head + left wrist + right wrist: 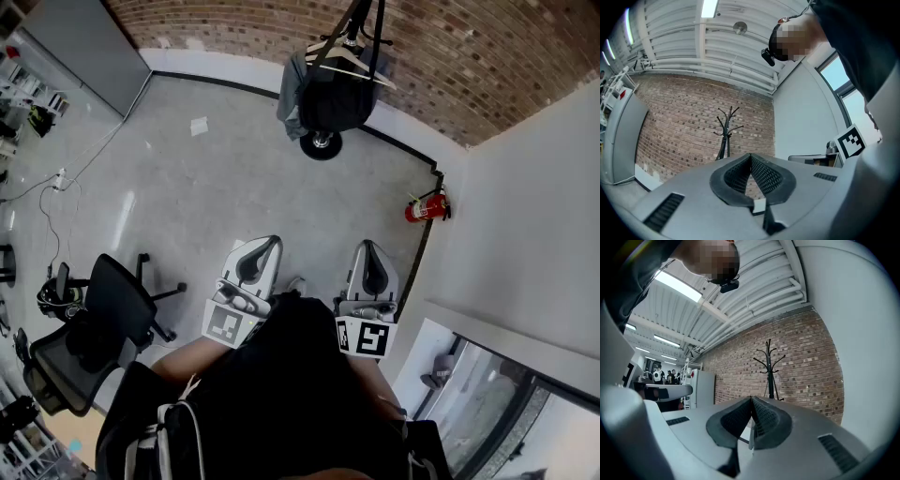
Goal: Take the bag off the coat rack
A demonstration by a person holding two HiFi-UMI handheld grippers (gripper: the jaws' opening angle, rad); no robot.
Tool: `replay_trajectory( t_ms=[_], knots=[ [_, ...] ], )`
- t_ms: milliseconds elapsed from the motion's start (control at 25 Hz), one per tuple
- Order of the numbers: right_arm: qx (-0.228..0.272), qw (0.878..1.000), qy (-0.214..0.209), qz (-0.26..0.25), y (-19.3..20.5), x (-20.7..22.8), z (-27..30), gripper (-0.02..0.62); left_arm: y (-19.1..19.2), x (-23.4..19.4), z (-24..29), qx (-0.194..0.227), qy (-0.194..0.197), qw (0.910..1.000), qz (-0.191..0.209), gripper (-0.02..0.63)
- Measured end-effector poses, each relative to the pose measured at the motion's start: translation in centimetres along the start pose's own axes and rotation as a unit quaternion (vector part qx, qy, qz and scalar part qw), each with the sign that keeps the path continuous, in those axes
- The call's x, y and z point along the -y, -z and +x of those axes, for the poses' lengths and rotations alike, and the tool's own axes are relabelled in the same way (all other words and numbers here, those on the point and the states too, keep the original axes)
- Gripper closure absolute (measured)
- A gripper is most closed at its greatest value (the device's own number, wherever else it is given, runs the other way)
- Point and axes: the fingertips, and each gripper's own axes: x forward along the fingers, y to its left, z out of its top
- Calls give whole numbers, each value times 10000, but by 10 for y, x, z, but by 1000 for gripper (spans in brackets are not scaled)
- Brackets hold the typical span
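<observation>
In the head view a black coat rack [361, 28] stands against the brick wall at the top, its round base [321, 145] on the grey floor. A dark bag [328, 94] hangs from it by a strap, with a white hanger over it. My left gripper [255, 251] and right gripper [372, 259] are held close to my body, side by side, well short of the rack. Both are shut with nothing between the jaws. The rack's hooked top [727, 117] [769, 357] rises above the closed pads in each gripper view; the bag is hidden there.
A red fire extinguisher [427, 207] stands by the right wall corner. A black office chair [117, 305] and a second chair [52, 370] sit at the left, with cables [52, 202] on the floor. A grey cabinet [80, 42] is far left. A window [497, 403] is at lower right.
</observation>
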Motion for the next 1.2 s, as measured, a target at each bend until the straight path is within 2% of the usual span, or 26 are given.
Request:
replay_trajectory(
  t_ms=[280, 440, 640, 760, 880, 1000, 1200],
  knots=[
    [40, 9999, -112, 42, 4, 5, -22, 575, -6, 15, 3, 154, -223, 9995, -147, 588],
    [73, 9991, -235, 334, 9, 10, -30, 574, -4, 23, -2, 218, -369, 9988, -252, 588],
    [15, 9984, -204, 534, 18, 20, -35, 574, 1, 20, -3, 49, -475, 9984, -297, 588],
    [39, 9982, -246, 545, 19, 24, -32, 574, 2, 20, 7, 71, -467, 9984, -307, 588],
    [80, 9984, -381, 421, 16, 24, -29, 574, 11, 23, 19, -87, -454, 9984, -336, 588],
    [88, 9980, -548, 318, 15, 26, -20, 574, 16, 27, 36, -94, -303, 9986, -413, 588],
    [35, 9986, -440, 292, 17, 43, 3, 574, 19, 23, 73, -65, -112, 9986, -505, 588]
  ],
)
